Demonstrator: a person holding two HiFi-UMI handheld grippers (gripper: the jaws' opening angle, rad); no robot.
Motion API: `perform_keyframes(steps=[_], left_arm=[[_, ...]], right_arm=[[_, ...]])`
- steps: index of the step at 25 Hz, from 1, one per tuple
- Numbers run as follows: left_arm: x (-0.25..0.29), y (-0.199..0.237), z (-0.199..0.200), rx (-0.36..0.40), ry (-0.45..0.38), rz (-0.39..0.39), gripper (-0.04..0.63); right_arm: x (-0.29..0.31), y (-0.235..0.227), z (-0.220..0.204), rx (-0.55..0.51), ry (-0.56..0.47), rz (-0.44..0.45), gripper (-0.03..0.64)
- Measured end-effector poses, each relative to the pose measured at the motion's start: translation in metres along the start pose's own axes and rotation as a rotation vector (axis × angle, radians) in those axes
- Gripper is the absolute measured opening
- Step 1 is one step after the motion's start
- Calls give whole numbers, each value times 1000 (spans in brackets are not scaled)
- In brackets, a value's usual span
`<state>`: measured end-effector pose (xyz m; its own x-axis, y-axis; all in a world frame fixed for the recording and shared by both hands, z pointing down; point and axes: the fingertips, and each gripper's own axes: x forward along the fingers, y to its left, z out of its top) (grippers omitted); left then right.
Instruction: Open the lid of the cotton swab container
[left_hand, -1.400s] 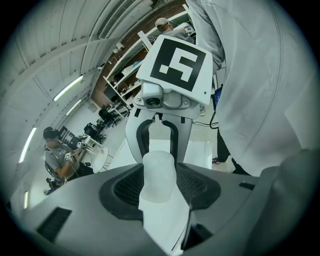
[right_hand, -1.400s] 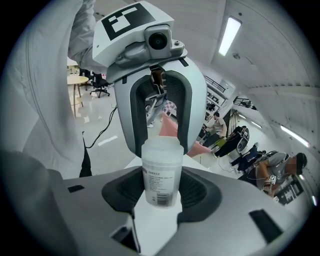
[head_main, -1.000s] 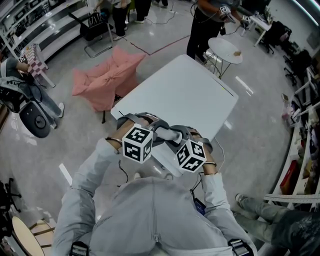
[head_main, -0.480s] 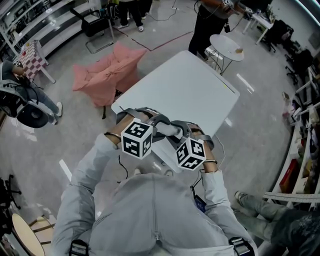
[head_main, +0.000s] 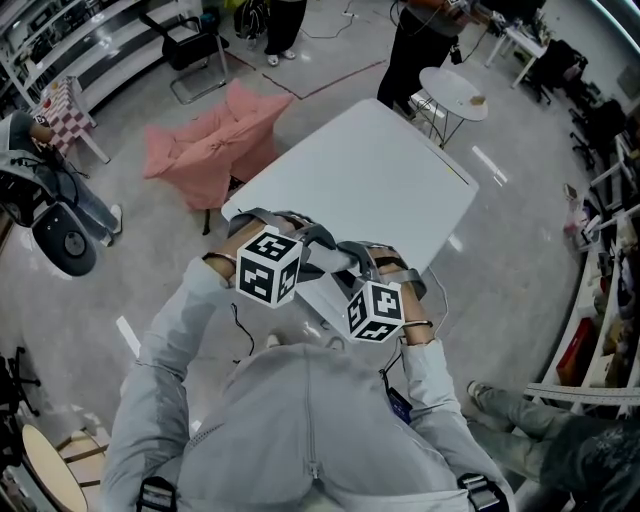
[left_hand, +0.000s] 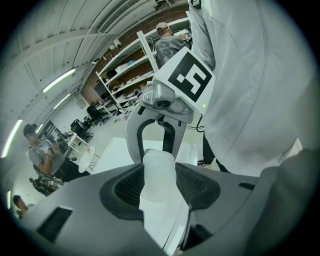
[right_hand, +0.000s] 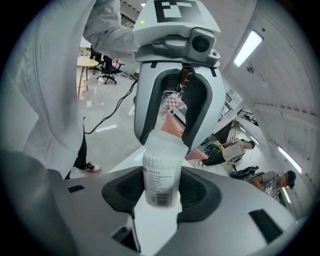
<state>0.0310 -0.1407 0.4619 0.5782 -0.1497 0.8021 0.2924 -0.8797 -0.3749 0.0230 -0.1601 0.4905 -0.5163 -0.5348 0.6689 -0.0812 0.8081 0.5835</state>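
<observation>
White desk (head_main: 380, 190) below, cotton swab container (right_hand: 161, 175) held between both grippers, marker cubes (head_main: 268, 265) nearly hiding it from overhead, right fingers (right_hand: 200, 192) clamped on its labelled body, left fingers (left_hand: 125, 187) gripping the lid (left_hand: 159, 170).

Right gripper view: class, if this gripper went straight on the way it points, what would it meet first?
Probably the left gripper, which faces it across the cotton swab container that the right gripper itself holds. How much room lies between the two grippers is unclear.
</observation>
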Motion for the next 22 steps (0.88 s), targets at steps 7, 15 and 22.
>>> perform_keyframes(steps=[7,15,22], left_arm=[[-22,22,4,-16,-63,111,205],[-42,43,11,-64,-169,201,87],[-38,58,20,-56,-192,255,50]], right_arm=[[-2,-6,-6,88,-34,-7,215],[-4,-4,-1,164,-95,6,216],[-11,-2,3,160,-126,-7,215]])
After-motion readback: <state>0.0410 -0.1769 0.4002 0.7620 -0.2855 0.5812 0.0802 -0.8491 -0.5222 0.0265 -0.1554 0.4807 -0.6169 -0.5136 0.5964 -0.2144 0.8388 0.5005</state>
